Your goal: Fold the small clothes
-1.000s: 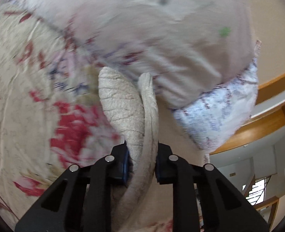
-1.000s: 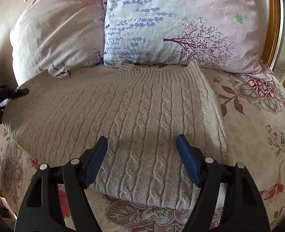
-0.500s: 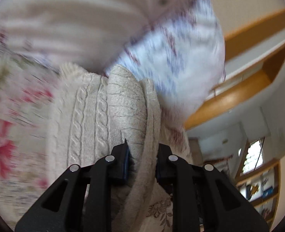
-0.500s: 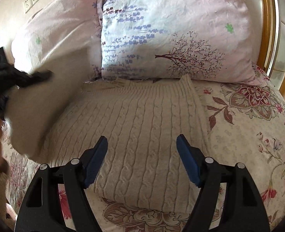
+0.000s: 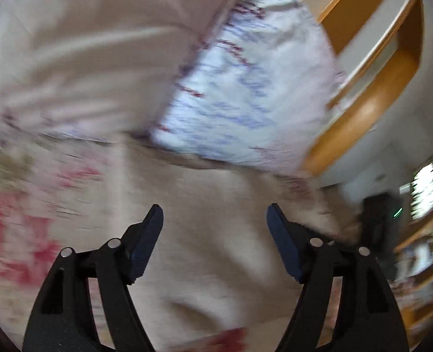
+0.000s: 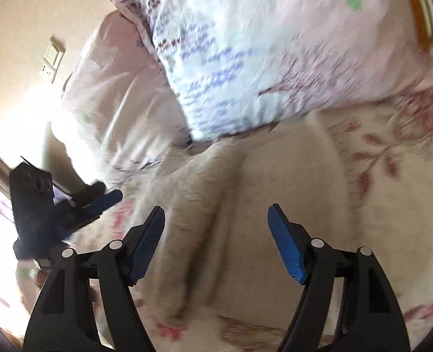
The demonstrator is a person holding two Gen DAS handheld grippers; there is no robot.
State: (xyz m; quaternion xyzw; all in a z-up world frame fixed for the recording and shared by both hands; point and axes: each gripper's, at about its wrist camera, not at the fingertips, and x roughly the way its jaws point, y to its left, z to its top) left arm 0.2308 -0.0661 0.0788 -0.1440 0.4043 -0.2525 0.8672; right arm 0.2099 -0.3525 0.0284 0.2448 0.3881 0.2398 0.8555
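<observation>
- Cream cable-knit sweater (image 6: 245,205) lies on the floral-sheeted bed (image 6: 392,161), just below the two pink-and-lilac pillows (image 6: 260,58).
- Its left side looks folded over the body; blur hides the edges.
- Left hand-held gripper (image 5: 215,220) is opening, nothing between its jaws.
- Right hand-held gripper (image 6: 216,220) hovers released above the knit.
- Judged remaining: further folds, final squaring.

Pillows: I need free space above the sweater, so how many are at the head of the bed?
2. A pale pink pillow lies toward the wall with the socket; a white and lilac tree-print pillow overlaps it, nearer the wooden headboard. Others may be hidden.
</observation>
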